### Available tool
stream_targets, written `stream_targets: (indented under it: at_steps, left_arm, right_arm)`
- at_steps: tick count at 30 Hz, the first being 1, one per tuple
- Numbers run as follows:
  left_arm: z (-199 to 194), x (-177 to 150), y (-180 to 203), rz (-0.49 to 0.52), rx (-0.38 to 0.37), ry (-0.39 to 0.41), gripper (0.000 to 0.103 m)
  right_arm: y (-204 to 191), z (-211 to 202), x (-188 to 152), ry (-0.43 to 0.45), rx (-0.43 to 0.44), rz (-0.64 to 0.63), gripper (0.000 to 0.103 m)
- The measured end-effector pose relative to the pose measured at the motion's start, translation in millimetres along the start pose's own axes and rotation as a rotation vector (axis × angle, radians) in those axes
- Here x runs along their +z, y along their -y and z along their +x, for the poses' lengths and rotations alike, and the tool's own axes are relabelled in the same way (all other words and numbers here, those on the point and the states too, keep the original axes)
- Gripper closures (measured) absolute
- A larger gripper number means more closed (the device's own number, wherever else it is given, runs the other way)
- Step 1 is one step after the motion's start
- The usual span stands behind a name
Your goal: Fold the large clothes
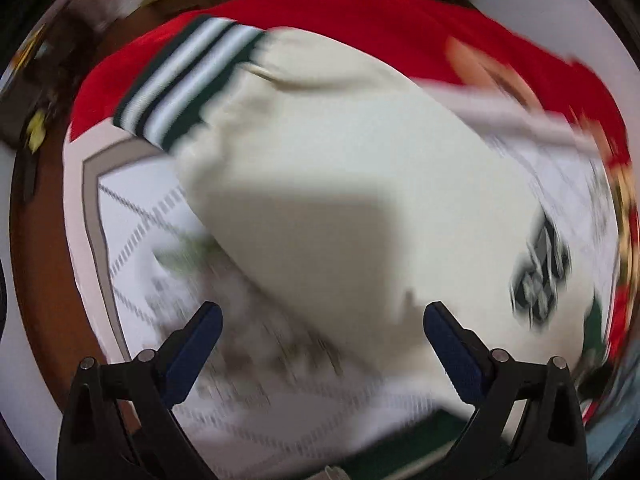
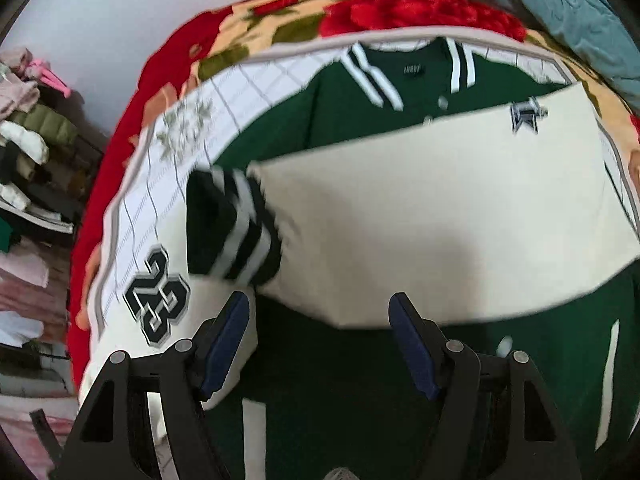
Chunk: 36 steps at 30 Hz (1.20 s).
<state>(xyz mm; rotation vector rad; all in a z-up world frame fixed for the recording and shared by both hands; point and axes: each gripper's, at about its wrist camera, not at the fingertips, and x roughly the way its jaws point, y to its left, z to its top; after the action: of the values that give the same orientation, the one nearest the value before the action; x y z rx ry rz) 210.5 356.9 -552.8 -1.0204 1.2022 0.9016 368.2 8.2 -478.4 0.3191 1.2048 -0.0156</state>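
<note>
Jacket [image 2: 344, 376] sleeve patch [image 2: 157, 293]: "23"

The number "23" [image 2: 157, 292] stands in black on the jacket's cream sleeve [image 2: 132, 304]; the collar label is unreadable.

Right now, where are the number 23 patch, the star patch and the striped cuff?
Black-and-white number 23 patch [image 2: 157, 293]: right wrist view, patch centre.
Dark star patch [image 2: 527, 116]: right wrist view, star's middle.
Green-and-white striped knit cuff [image 2: 240, 228]: right wrist view, mid-cuff stripes.
</note>
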Motion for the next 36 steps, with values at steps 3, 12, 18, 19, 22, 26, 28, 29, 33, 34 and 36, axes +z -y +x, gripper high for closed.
stream_targets:
  at_steps: [3, 12, 18, 19, 22, 26, 28, 29, 33, 34, 36]
  left_arm:
    - [8.6, 32.6, -20.8, -0.117, -0.005, 0.053, 0.002]
    - [-4.8, 94.0, 7.1, 0.001, 0.088, 0.337, 0.082]
    - [-48.4, 113.0, 49.9, 0.161, 0.031, 0.495, 0.087]
    - [-51.3, 105.5, 56.9, 0.172, 0.024, 0.508, 0.087]
    - [-69.9, 107.8, 66.6, 0.211, -0.012, 0.547, 0.087]
    - [-88.7, 101.4, 81.6, 0.266, -0.032, 0.583, 0.088]
    - [-99.8, 90.9, 92.3, 0.302, -0.042, 0.605, 0.088]
    - [-106.2, 85.9, 99.1, 0.327, -0.049, 0.619, 0.088]
    - [-136.3, 49.2, 139.6, 0.454, -0.077, 0.689, 0.089]
    - [-143.2, 40.9, 151.8, 0.488, -0.090, 0.699, 0.089]
    - [-156.2, 15.0, 177.0, 0.571, -0.120, 0.720, 0.089]
  right_arm:
    - [-8.5, 10.8, -13.0, -0.023, -0.018, -0.008, 0.029]
    - [-30.7, 22.0, -11.3, -0.033, -0.047, -0.046, 0.029]
    - [-45.4, 32.7, 10.6, -0.024, 0.054, -0.029, 0.029]
    - [-47.3, 38.8, 14.1, -0.032, 0.074, -0.022, 0.032]
    - [-57.9, 74.0, 27.4, -0.092, 0.125, -0.004, 0.053]
    - [-73.4, 103.5, 42.1, -0.184, 0.175, -0.067, 0.054]
    - [-72.4, 94.2, 48.4, -0.185, 0.175, -0.095, 0.053]
    - [-69.5, 80.7, 51.9, -0.158, 0.146, -0.112, 0.053]
    - [-49.7, 37.4, 61.4, -0.057, -0.030, -0.168, 0.018]
    - [-40.1, 26.5, 64.3, -0.033, -0.074, -0.171, 0.018]
    - [-17.0, 10.3, 71.2, -0.003, -0.131, -0.161, 0.018]
